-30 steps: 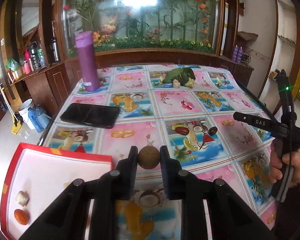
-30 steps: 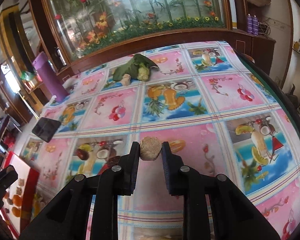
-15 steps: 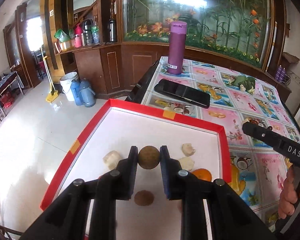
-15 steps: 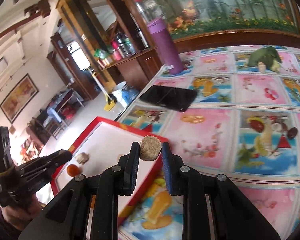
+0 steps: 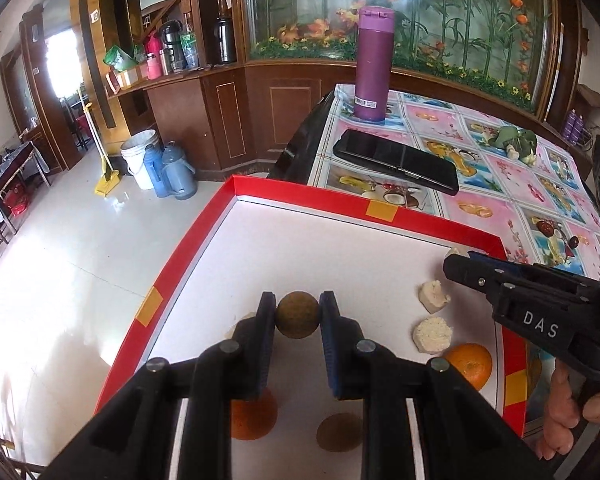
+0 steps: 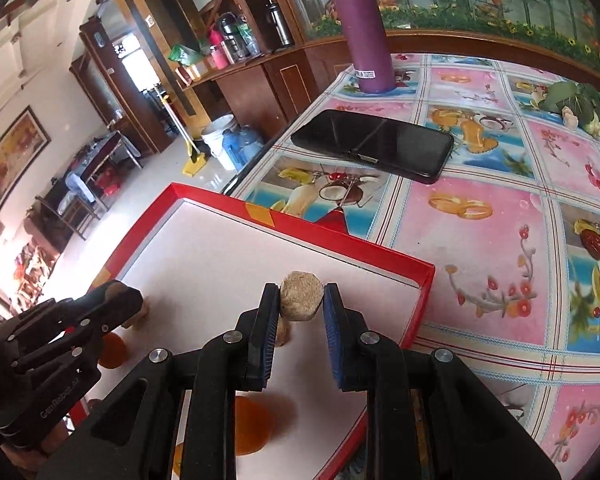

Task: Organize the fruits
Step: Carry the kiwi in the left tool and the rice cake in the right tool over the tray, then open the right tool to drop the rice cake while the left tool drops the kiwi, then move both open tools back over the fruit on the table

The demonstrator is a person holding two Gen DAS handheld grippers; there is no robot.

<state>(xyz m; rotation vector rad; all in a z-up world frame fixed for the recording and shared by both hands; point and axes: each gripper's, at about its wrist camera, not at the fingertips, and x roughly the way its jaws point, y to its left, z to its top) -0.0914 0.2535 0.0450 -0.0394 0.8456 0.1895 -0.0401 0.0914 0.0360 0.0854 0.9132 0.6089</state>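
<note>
Brown fruit (image 5: 297,314) sits clamped in left tool (image 5: 296,316); right tool (image 6: 301,298) grips beige chunk (image 6: 301,295).

A purple bottle (image 5: 373,63) is stood upright at the far corner of the table, on the fruit-patterned tablecloth (image 5: 512,176). A black phone (image 5: 396,161) is laid flat just in front of the bottle, its screen up. Beyond the bottle, a large glass panel painted with flowers (image 5: 452,16) is set in dark wood. Down on the floor to the bottle's left, a white bucket (image 5: 139,156), two blue thermos jugs (image 5: 172,170) and a yellow broom (image 5: 107,182) are seen.
</note>
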